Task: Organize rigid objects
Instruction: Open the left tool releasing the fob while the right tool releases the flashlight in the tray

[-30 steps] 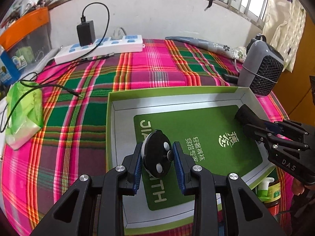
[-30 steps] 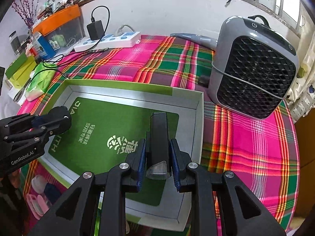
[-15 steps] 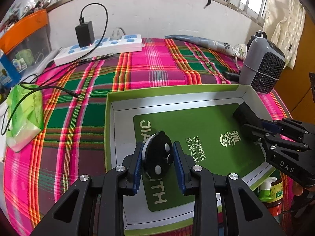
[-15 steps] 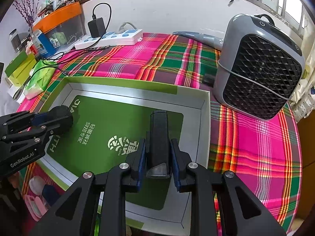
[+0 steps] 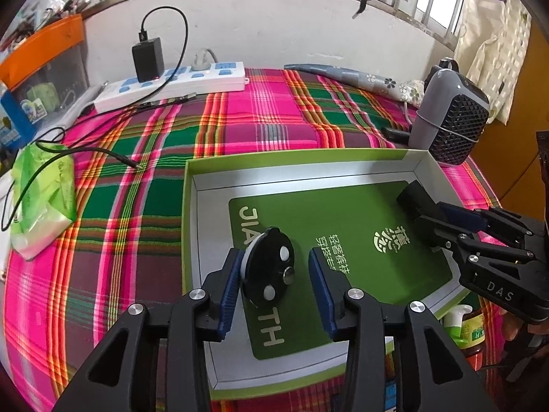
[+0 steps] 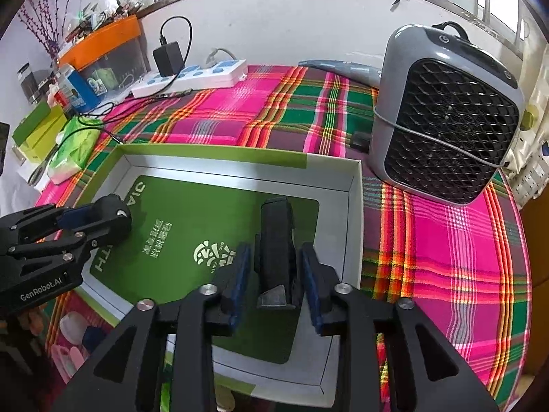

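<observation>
A shallow green-rimmed box [image 5: 295,158] [image 6: 212,154] with a green card floor lies on the plaid cloth. In the left wrist view a black round disc [image 5: 269,267] stands on edge on that floor between the fingers of my left gripper [image 5: 274,286]. Its jaws are opening; the disc leans at the left pad, clear of the right one. In the right wrist view a black oblong block [image 6: 276,250] lies on the floor near the box's right wall. My right gripper [image 6: 274,281] straddles it, jaws opening, with a gap on both sides.
A grey fan heater [image 6: 446,113] stands just right of the box. A white power strip [image 5: 171,86] with a black charger lies at the back. A green tissue pack [image 5: 41,192] and a loose cable lie left. A pump bottle [image 5: 459,322] sits below the box's near right corner.
Both grippers' jaws have parted and let go: the disc and the block now rest in the box. Neither hand has moved.
</observation>
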Action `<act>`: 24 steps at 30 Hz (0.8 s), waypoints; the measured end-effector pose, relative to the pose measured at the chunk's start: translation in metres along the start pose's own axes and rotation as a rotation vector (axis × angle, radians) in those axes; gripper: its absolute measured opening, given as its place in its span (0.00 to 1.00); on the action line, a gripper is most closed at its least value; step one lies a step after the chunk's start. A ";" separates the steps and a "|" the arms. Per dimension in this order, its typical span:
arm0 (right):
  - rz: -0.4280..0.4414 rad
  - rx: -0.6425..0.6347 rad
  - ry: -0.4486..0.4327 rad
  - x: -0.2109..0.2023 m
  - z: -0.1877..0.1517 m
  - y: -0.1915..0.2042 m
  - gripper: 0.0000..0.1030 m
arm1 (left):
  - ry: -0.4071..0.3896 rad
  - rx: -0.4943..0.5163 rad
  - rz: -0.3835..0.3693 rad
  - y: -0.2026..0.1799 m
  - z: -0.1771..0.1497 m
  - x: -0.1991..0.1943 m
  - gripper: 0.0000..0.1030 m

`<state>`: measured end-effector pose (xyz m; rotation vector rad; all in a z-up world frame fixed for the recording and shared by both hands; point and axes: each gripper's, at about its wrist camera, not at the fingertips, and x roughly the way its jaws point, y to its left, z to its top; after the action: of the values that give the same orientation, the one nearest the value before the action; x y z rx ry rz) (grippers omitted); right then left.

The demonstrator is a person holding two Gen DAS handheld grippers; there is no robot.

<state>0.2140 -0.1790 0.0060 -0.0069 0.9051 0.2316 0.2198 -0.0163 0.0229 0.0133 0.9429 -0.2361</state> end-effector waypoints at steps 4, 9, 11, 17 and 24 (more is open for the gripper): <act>-0.003 0.003 -0.012 -0.006 -0.003 0.000 0.43 | -0.016 -0.001 -0.003 0.000 -0.003 -0.009 0.39; -0.003 0.017 -0.030 -0.017 -0.008 0.000 0.43 | -0.038 0.000 -0.004 -0.002 -0.009 -0.025 0.40; -0.004 0.028 -0.039 -0.023 -0.010 -0.001 0.44 | -0.050 0.003 -0.007 -0.002 -0.011 -0.032 0.40; -0.005 0.057 -0.067 -0.042 -0.020 -0.002 0.44 | -0.078 -0.003 -0.009 -0.001 -0.022 -0.053 0.40; -0.014 0.071 -0.090 -0.064 -0.039 0.002 0.44 | -0.085 0.003 -0.011 0.001 -0.041 -0.070 0.40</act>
<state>0.1458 -0.1936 0.0318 0.0624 0.8234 0.1848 0.1474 0.0033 0.0550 0.0009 0.8581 -0.2466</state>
